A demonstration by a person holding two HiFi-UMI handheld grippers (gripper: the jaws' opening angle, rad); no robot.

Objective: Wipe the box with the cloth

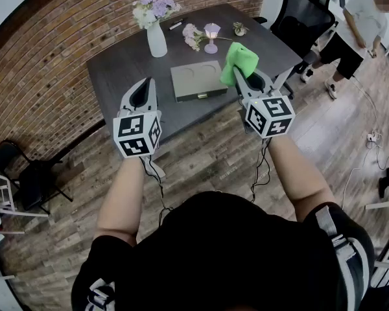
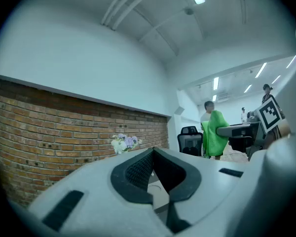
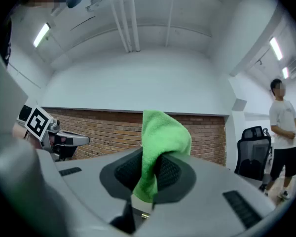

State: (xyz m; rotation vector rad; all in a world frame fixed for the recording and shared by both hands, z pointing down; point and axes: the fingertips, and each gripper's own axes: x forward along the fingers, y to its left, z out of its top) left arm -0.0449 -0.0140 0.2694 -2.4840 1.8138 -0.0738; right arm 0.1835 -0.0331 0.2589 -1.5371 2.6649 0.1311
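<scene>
**Cloth gripped, box not yet touched: approach to the first wipe**

Right hand-held gripper [image 3: 149,174]: jaws clamped on the green cloth [image 3: 163,137]. A narrow fold is pinched between the pads and most of the fabric bunches up past the tips. Its view looks level at the brick wall [image 3: 98,127], so I judge it is held up in the air, not down on anything.

Left hand-held gripper [image 2: 153,151]: jaw tips together, nothing between them.

Head view: the left hand-held gripper [image 1: 147,86] sits at 9 o'clock of the box [image 1: 198,80]. The right hand-held gripper [image 1: 241,78] is at 3 o'clock, and the cloth [image 1: 238,61] overlaps the box's right edge in the picture. Contact cannot be confirmed.

The box is flat and grey-green with a round mark on its lid. It lies near the front edge of the dark counter [image 1: 117,70]. A vase of flowers [image 1: 156,39] stands at 11 o'clock of the box and a small lamp [image 1: 211,34] at 12 to 1 o'clock. Both are apart from it.

Judgement on the step:
- Tip the right hand-held gripper nose-down so the loose bunch, not the jaw tips, meets the lid.
- Sweep from 3 towards 9 o'clock with light pressure.
- The box looks light and may slide, so brace its 9 o'clock side with the closed left hand-held gripper.
- Keep strokes short of the vase.
</scene>
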